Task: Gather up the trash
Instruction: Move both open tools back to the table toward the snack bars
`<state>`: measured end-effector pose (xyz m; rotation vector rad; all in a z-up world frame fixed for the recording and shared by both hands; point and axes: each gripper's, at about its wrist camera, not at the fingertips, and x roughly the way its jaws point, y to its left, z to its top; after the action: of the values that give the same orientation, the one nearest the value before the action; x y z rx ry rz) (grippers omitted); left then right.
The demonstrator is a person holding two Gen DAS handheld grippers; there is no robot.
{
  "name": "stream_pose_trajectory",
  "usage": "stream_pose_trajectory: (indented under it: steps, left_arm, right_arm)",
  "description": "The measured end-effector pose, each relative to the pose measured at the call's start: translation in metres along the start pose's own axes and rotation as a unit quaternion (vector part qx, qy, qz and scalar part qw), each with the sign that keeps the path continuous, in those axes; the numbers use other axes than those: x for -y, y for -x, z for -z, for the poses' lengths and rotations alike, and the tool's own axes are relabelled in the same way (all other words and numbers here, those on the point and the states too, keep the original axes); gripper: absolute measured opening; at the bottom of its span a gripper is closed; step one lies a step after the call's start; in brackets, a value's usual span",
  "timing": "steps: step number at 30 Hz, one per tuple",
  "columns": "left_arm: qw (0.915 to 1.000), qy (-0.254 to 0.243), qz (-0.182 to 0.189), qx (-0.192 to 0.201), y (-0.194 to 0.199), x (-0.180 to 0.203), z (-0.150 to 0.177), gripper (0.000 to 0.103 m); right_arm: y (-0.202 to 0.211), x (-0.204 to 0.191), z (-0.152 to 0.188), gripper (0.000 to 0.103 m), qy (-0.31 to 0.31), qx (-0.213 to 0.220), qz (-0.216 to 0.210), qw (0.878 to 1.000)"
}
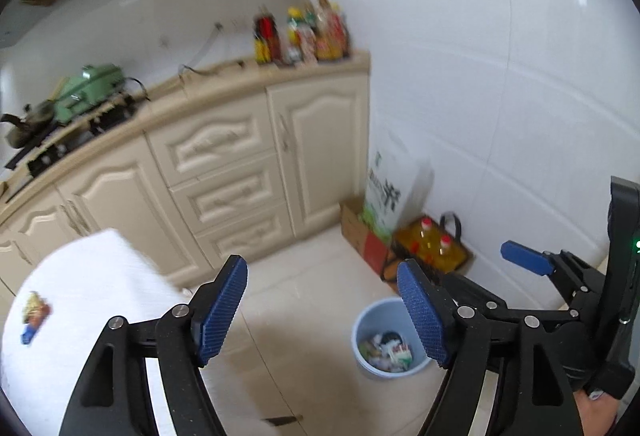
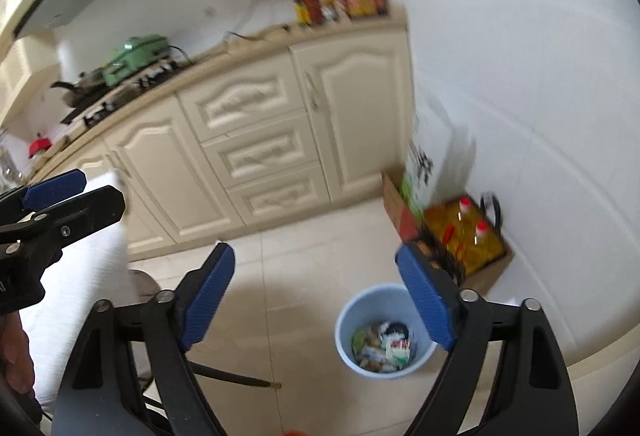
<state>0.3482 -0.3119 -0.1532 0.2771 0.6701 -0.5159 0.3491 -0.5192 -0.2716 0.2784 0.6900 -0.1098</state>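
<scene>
While both my left claw (image 1: 320, 310) and right claw (image 2: 316, 296) gape empty above the bin (image 2: 348, 352), I judge the next wrapper (image 1: 35, 310) on the worktop (image 1: 100, 276) needs fetching.

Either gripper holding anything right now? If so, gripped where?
Nothing held. Left gripper and right gripper are both open and empty, above the floor near the blue bin.

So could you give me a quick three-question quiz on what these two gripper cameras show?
1. True or false: the left gripper holds a wrapper.
2. The blue bin on the floor holds: A) nothing B) mixed trash C) water.
3. What small item lies on the white table?

Key: 1 false, both it and the right gripper are open and hold nothing. 2 B. 3 a colourful wrapper, too blurred to identify further.
</scene>
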Motion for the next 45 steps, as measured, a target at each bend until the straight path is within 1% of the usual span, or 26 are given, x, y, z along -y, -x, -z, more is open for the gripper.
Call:
stream_pose_trajectory:
  steps: [2, 4, 5, 7, 8, 9, 11, 13, 14, 17, 19, 20, 21, 24, 26, 27, 31, 32, 33, 35, 37, 39, 40, 42, 43, 45]
  left_arm:
    - [0.9997, 0.009, -0.008, 0.022, 0.038, -0.026, 0.012, 0.079]
    - [0.9984, 0.022, -0.020, 0.049, 0.079, -0.057, 0.026, 0.082]
    - [0.9977, 0.026, -0.025, 0.057, 0.093, -0.068, 0.033, 0.084]
    - [0.9960, 0.034, -0.036, 0.075, 0.123, -0.097, 0.049, 0.086]
    - [0.9941, 0.027, -0.030, 0.101, 0.136, -0.114, 0.058, 0.089]
    - [0.9928, 0.032, -0.038, 0.109, 0.147, -0.129, 0.068, 0.092]
    - [0.9891, 0.045, -0.060, 0.127, 0.162, -0.164, 0.087, 0.092]
    - [0.9867, 0.061, -0.084, 0.125, 0.173, -0.201, 0.106, 0.093]
    - [0.9860, 0.030, -0.052, 0.155, 0.172, -0.216, 0.112, 0.093]
    - [0.9864, 0.056, -0.081, 0.132, 0.165, -0.274, 0.134, 0.092]
    - [0.9858, 0.070, -0.096, 0.118, 0.159, -0.303, 0.145, 0.092]
    - [0.9859, 0.080, -0.104, 0.104, 0.154, -0.324, 0.155, 0.092]
    - [0.9791, 0.123, -0.131, 0.095, 0.149, -0.336, 0.160, 0.092]
    - [0.9768, 0.159, -0.129, 0.061, 0.133, -0.379, 0.183, 0.090]
    - [0.9736, 0.181, -0.133, 0.042, 0.127, -0.405, 0.200, 0.089]
    - [0.9718, 0.191, -0.134, 0.033, 0.124, -0.417, 0.208, 0.088]
    - [0.9687, 0.212, -0.128, 0.015, 0.109, -0.448, 0.219, 0.084]
    - [0.9483, 0.268, -0.170, -0.007, 0.107, -0.454, 0.223, 0.084]
    - [0.9484, 0.269, -0.166, -0.013, 0.101, -0.458, 0.222, 0.084]
    - [0.9528, 0.261, -0.150, -0.037, 0.091, -0.464, 0.227, 0.083]
    - [0.9584, 0.246, -0.133, -0.054, 0.078, -0.463, 0.229, 0.079]
    - [0.9606, 0.237, -0.127, -0.070, 0.062, -0.462, 0.232, 0.077]
    - [0.9612, 0.235, -0.123, -0.076, 0.057, -0.461, 0.237, 0.077]
    - [0.9612, 0.233, -0.119, -0.088, 0.039, -0.468, 0.229, 0.073]
    - [0.9613, 0.230, -0.121, -0.091, 0.037, -0.469, 0.231, 0.073]
    - [0.9606, 0.227, -0.129, -0.095, 0.025, -0.476, 0.220, 0.073]
  right_arm:
    - [0.022, -0.031, -0.011, 0.089, 0.022, 0.017, -0.004, 1.000]
    - [0.040, -0.060, -0.020, 0.095, 0.038, 0.033, -0.014, 0.999]
    - [0.050, -0.083, -0.025, 0.096, 0.052, 0.042, -0.019, 0.998]
    - [0.062, -0.112, -0.031, 0.099, 0.071, 0.054, -0.030, 0.996]
    - [0.067, -0.134, -0.035, 0.100, 0.085, 0.058, -0.040, 0.994]
    - [0.069, -0.149, -0.037, 0.101, 0.096, 0.059, -0.045, 0.993]
    - [0.069, -0.190, -0.042, 0.101, 0.127, 0.061, -0.051, 0.989]
    - [0.065, -0.222, -0.045, 0.101, 0.148, 0.056, -0.061, 0.986]
    - [0.061, -0.241, -0.047, 0.101, 0.159, 0.052, -0.069, 0.983]
    - [0.047, -0.288, -0.051, 0.101, 0.188, 0.040, -0.089, 0.977]
    - [0.034, -0.314, -0.052, 0.101, 0.206, 0.029, -0.099, 0.973]
    - [0.025, -0.328, -0.053, 0.101, 0.214, 0.023, -0.104, 0.971]
    - [0.014, -0.343, -0.053, 0.101, 0.222, 0.015, -0.108, 0.969]
    - [-0.009, -0.367, -0.051, 0.101, 0.235, -0.002, -0.116, 0.965]
    - [-0.031, -0.390, -0.050, 0.101, 0.247, -0.016, -0.117, 0.962]
    - [-0.037, -0.394, -0.050, 0.101, 0.249, -0.022, -0.119, 0.961]
    - [-0.074, -0.425, -0.048, 0.101, 0.260, -0.051, -0.136, 0.954]
    - [-0.085, -0.434, -0.046, 0.101, 0.264, -0.060, -0.143, 0.952]
    - [-0.094, -0.441, -0.044, 0.101, 0.266, -0.068, -0.148, 0.950]
    - [-0.117, -0.455, -0.039, 0.101, 0.267, -0.090, -0.161, 0.946]
    - [-0.133, -0.464, -0.034, 0.101, 0.269, -0.102, -0.162, 0.944]
    - [-0.152, -0.472, -0.031, 0.101, 0.270, -0.111, -0.158, 0.943]
    - [-0.158, -0.474, -0.031, 0.101, 0.266, -0.116, -0.160, 0.944]
    - [-0.173, -0.473, -0.034, 0.101, 0.238, -0.133, -0.181, 0.945]
    - [-0.179, -0.474, -0.036, 0.101, 0.227, -0.138, -0.189, 0.945]
    - [-0.189, -0.481, -0.038, 0.101, 0.230, -0.138, -0.186, 0.945]
